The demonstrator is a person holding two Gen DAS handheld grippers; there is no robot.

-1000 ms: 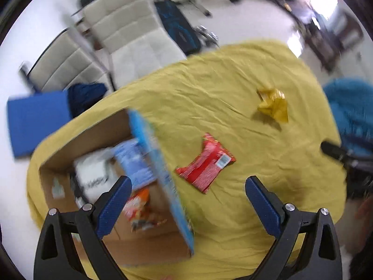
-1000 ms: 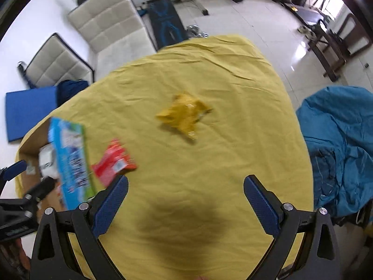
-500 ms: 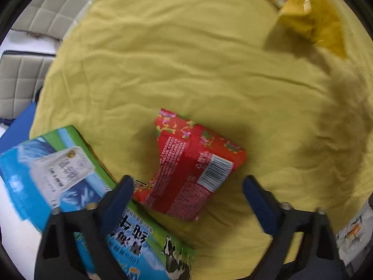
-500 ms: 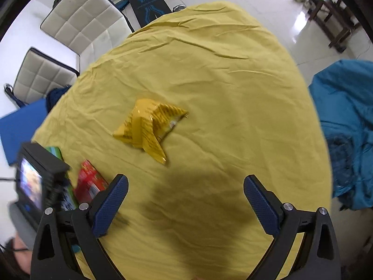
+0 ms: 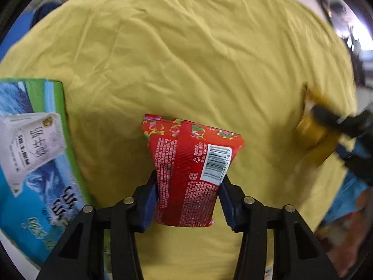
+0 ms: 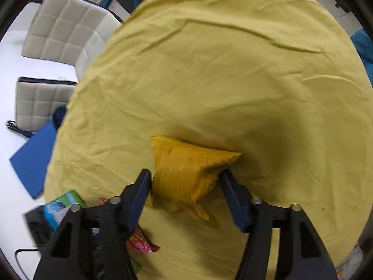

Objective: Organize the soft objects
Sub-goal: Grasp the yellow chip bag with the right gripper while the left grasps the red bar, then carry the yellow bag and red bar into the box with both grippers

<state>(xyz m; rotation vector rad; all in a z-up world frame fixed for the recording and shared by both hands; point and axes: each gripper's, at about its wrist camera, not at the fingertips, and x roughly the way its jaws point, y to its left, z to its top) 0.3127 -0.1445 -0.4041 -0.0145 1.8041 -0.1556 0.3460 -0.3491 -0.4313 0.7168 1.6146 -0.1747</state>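
Left gripper (image 5: 187, 200): clamping red packet (image 5: 190, 170), just right of box (image 5: 35, 154).
Right gripper (image 6: 185, 196): clamping yellow packet (image 6: 186, 177) on table (image 6: 233, 70).
Progress: both packets awaiting boxing.

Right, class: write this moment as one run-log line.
left gripper: shut on red packet | right gripper: shut on yellow packet | both on yellow cloth | box: left

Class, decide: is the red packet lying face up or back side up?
Back side up: the red packet shows its barcode, recycling mark and centre seam, between the left gripper's fingers.
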